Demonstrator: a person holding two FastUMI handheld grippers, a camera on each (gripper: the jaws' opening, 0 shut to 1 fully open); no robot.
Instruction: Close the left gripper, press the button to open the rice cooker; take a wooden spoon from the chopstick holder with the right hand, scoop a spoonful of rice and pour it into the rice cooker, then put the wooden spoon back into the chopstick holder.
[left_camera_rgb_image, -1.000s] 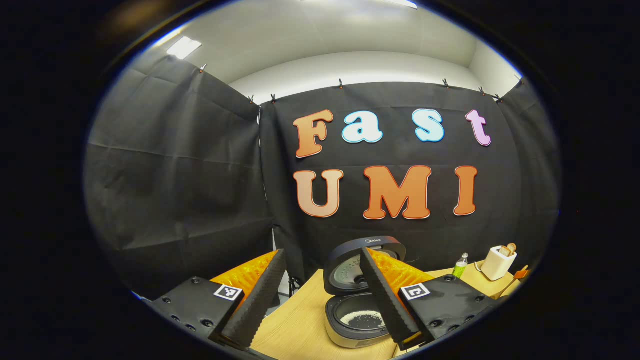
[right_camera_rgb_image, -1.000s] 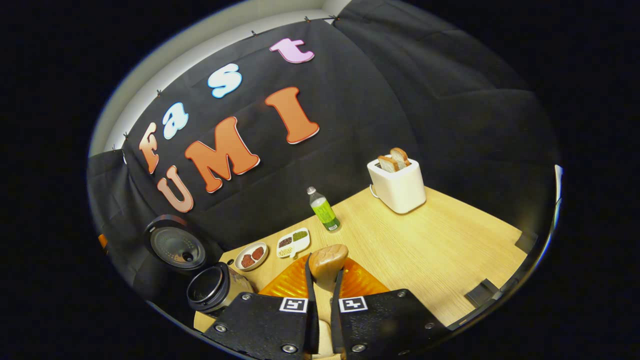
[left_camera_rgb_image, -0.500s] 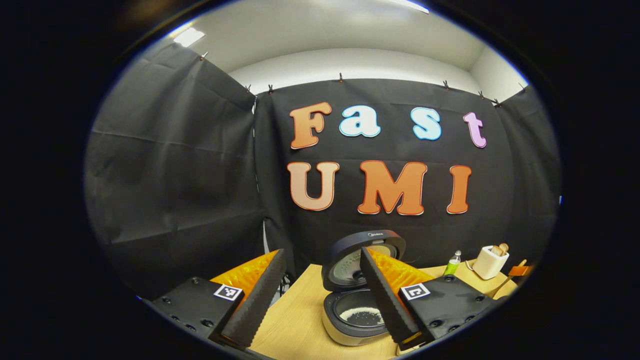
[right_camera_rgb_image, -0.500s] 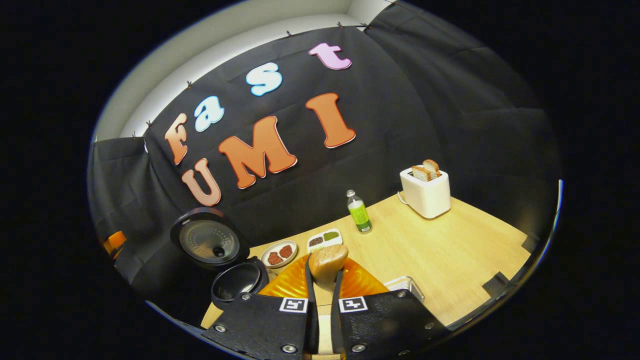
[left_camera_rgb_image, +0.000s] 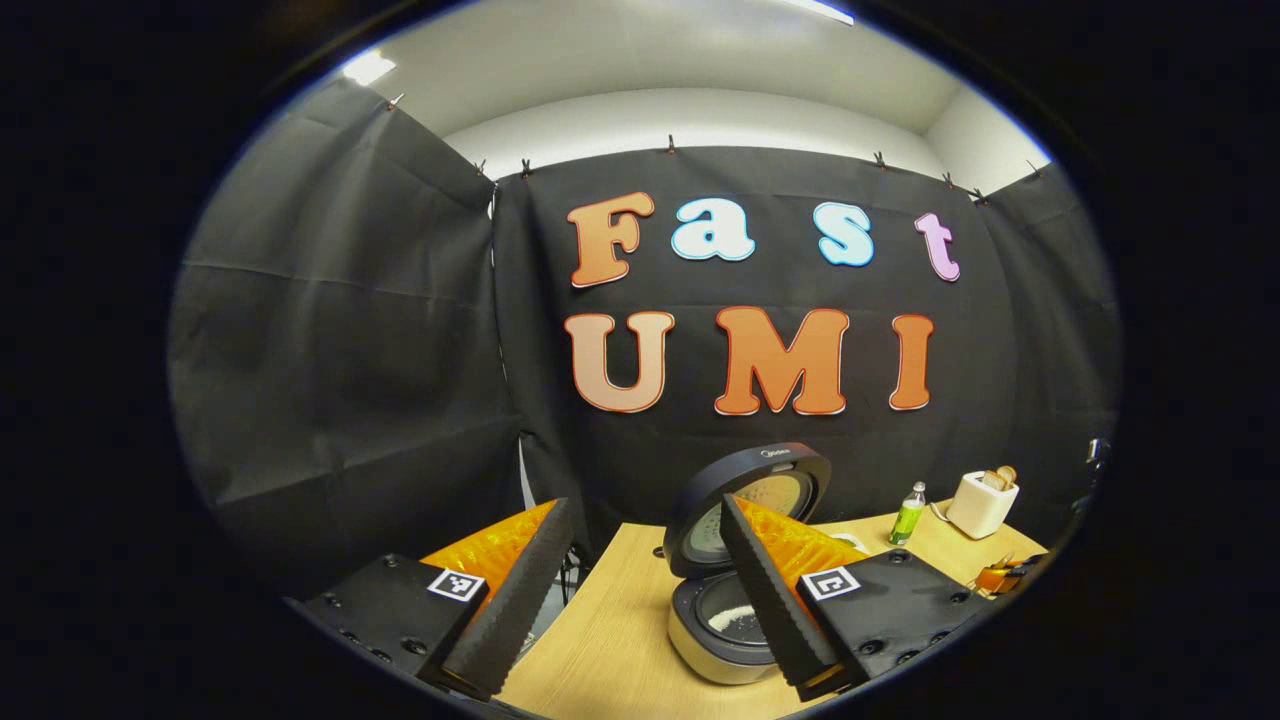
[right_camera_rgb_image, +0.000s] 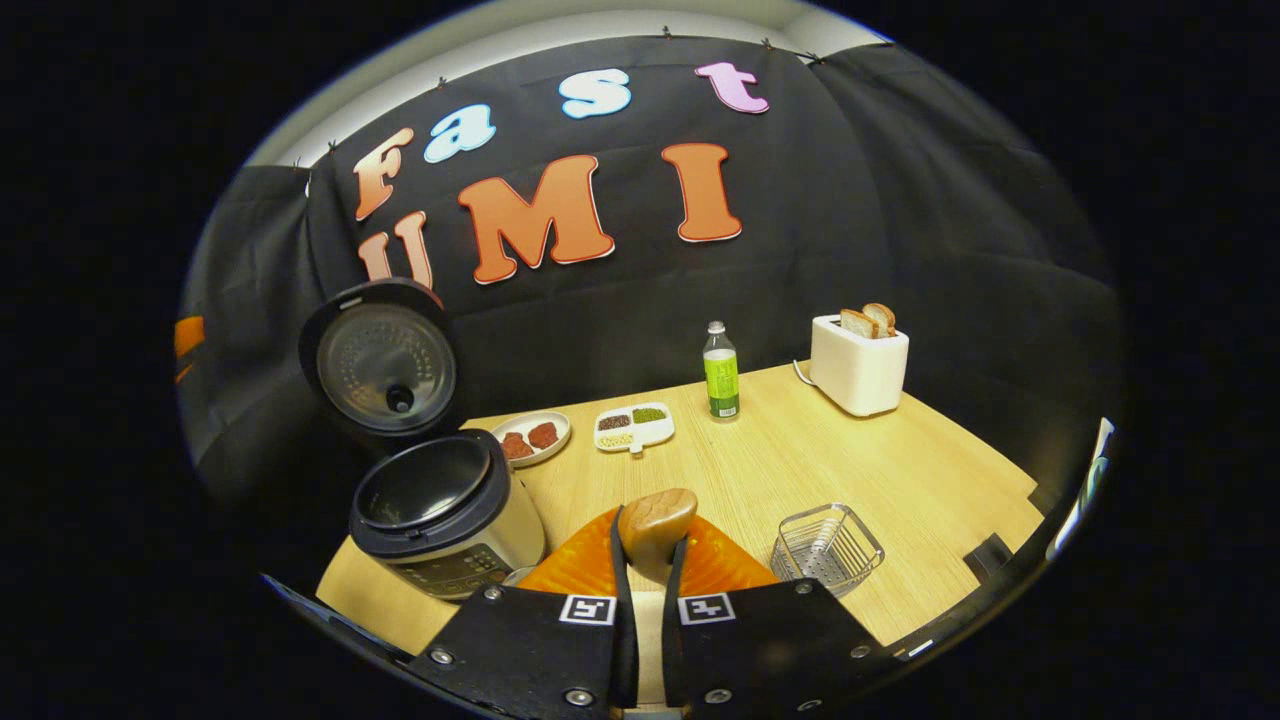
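- Left gripper (left_camera_rgb_image: 640, 585): fingers spread apart, holding nothing, raised above table (left_camera_rgb_image: 600, 650).
- Right gripper (right_camera_rgb_image: 648, 590): fingers clamped on wooden spoon (right_camera_rgb_image: 655, 525).
- Rice cooker (right_camera_rgb_image: 440, 515): lid up, rice inside.
- Wire chopstick holder (right_camera_rgb_image: 827, 545): just right of spoon.

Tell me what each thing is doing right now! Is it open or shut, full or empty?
Rice cooker: lid up, open, with rice in the pot.
Wooden spoon: held between the right gripper's fingers.
Right gripper: shut on the spoon.
Left gripper: open, holding nothing.
Wire basket: upright, empty.
Toaster: two bread slices sticking up.
Green bottle: upright, cap on.
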